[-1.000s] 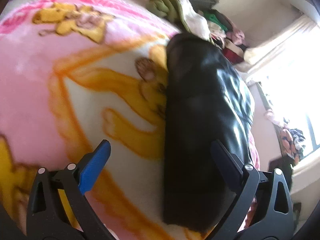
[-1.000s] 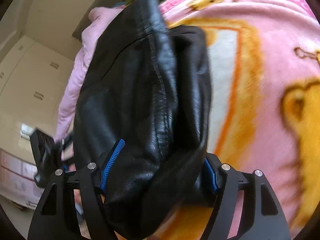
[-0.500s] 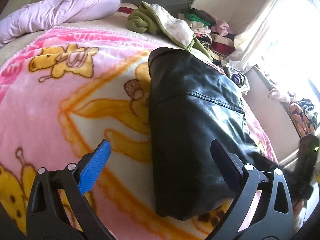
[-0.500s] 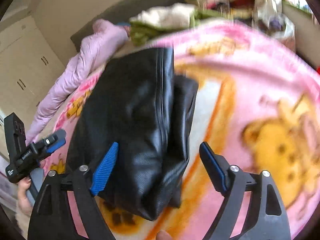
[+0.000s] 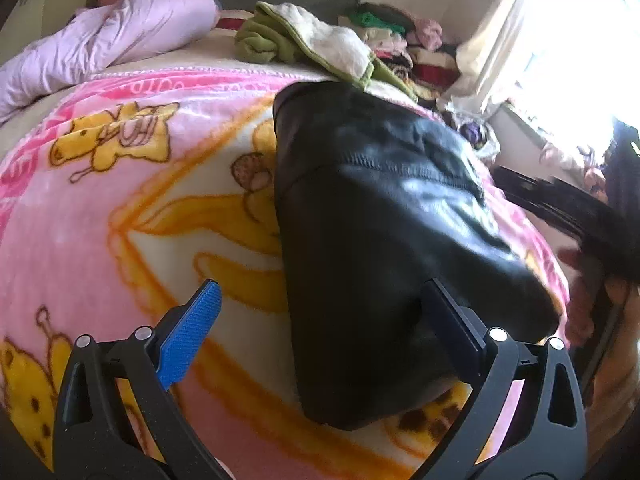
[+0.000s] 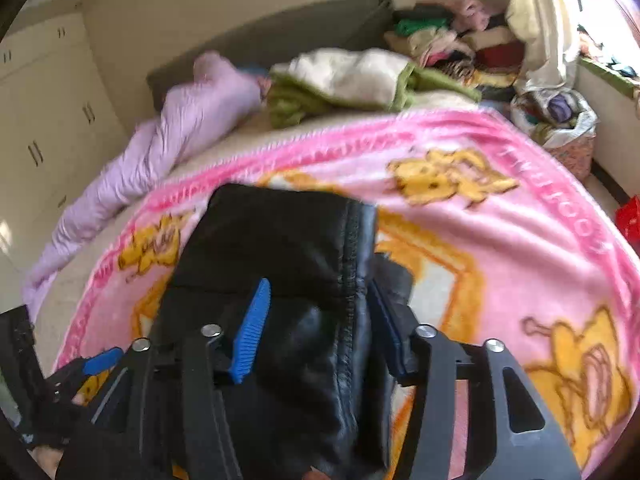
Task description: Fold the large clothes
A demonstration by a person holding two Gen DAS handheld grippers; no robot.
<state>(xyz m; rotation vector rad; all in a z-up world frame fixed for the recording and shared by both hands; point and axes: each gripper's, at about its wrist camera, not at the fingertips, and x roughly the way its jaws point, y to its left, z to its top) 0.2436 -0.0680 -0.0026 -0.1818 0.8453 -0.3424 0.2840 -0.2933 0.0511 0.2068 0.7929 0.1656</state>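
Observation:
A black leather jacket (image 5: 372,216) lies folded into a long bundle on a pink and yellow cartoon blanket (image 5: 120,200). My left gripper (image 5: 320,312) is open above the bundle's near end, and its fingers touch nothing. The jacket also shows in the right wrist view (image 6: 296,280). My right gripper (image 6: 316,312) hovers over its near end with the jaws narrowed but apart, blue pads (image 6: 252,328) on either side of a stitched seam. The other gripper shows at the lower left of the right wrist view (image 6: 96,364).
A lilac puffer jacket (image 5: 108,36) and a green and cream blanket (image 5: 308,40) lie at the head of the bed. Stacked clothes (image 6: 452,40) and a bag (image 6: 560,120) stand by the bright window. White wardrobes (image 6: 44,112) are on the left.
My right gripper let go of the jacket, drew back and up, then its jaws narrowed again. The jacket dropped onto the blanket. My left gripper pulled back and tilted up, still open.

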